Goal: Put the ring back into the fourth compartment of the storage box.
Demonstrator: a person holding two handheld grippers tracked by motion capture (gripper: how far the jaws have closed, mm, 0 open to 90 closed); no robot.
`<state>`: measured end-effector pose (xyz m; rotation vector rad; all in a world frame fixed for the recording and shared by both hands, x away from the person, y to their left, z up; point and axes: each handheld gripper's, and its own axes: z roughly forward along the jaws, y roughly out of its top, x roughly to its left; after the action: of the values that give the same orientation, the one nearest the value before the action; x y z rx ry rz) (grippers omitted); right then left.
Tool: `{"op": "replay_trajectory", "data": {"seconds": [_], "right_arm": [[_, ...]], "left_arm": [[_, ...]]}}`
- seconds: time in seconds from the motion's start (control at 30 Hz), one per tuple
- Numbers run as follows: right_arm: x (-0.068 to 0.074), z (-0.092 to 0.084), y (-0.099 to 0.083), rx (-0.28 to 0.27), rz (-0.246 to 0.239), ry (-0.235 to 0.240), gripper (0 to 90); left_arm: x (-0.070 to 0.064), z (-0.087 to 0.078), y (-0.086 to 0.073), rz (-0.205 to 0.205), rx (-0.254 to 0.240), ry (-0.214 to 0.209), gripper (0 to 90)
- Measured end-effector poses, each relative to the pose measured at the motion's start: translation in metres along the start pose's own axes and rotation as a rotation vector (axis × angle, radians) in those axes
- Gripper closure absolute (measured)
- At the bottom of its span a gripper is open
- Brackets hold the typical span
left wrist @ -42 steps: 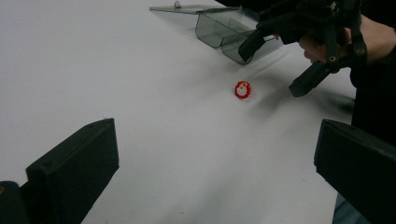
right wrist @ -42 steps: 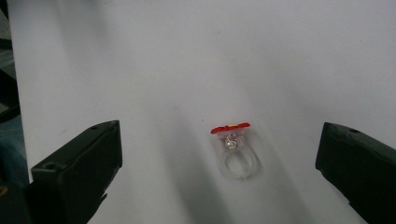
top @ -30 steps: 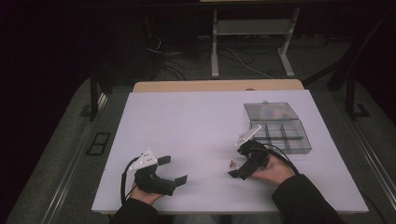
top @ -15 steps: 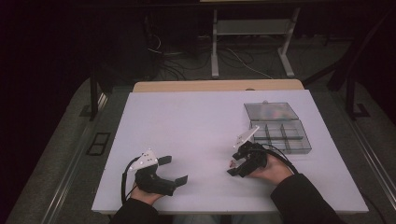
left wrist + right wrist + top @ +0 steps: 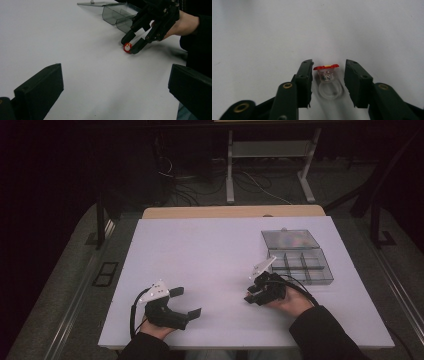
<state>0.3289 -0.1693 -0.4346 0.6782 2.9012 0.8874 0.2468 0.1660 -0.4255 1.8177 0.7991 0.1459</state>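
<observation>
A: Start at the left. What is the left gripper [image 5: 186, 302] doing, measured from the clear box [image 5: 298, 259]?

B: It sits well off to the left of the box, near the table's [image 5: 200, 250] front edge, in the same spot as a second ago. Its jaws stand wide apart with nothing but bare tabletop between them.

A: And further right?

B: The right gripper [image 5: 250, 296] rests just in front of the box and a little to its left. The hand has not shifted, but the jaws have: a second ago they stood wide, and they have just been closing around the ring [image 5: 327, 81].

A: Do they have hold of it?

B: Not that I can see. In the right gripper view, the ring lies on the table between the fingers [image 5: 304, 75], with a thin gap on each side, so the pads don't press on it. The ring's red top [image 5: 127, 47] faces away from that gripper; its clear band points back toward it.

A: The ring's place?

B: On the white table, in front of the box and to its left, as before. The box lies open, lid folded back.
</observation>
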Motion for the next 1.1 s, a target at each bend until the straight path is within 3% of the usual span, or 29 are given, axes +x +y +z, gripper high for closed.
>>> {"op": "replay_trajectory", "data": {"seconds": [0.1,0.3,1.1], "right_arm": [[-0.001,-0.001,0.0,-0.001,-0.002,0.011,65.8],[-0.002,-0.002,-0.001,0.01,0.004,0.022,68.2],[-0.011,-0.03,0.004,-0.057,0.024,0.05,68.9]], "left_arm": [[0.0,0.0,0.0,0.001,0.0,0.0,0.0],[0.0,0.0,0.0,0.0,0.0,0.0,0.0],[0.001,0.001,0.0,0.003,0.003,-0.001,0.0]]}}
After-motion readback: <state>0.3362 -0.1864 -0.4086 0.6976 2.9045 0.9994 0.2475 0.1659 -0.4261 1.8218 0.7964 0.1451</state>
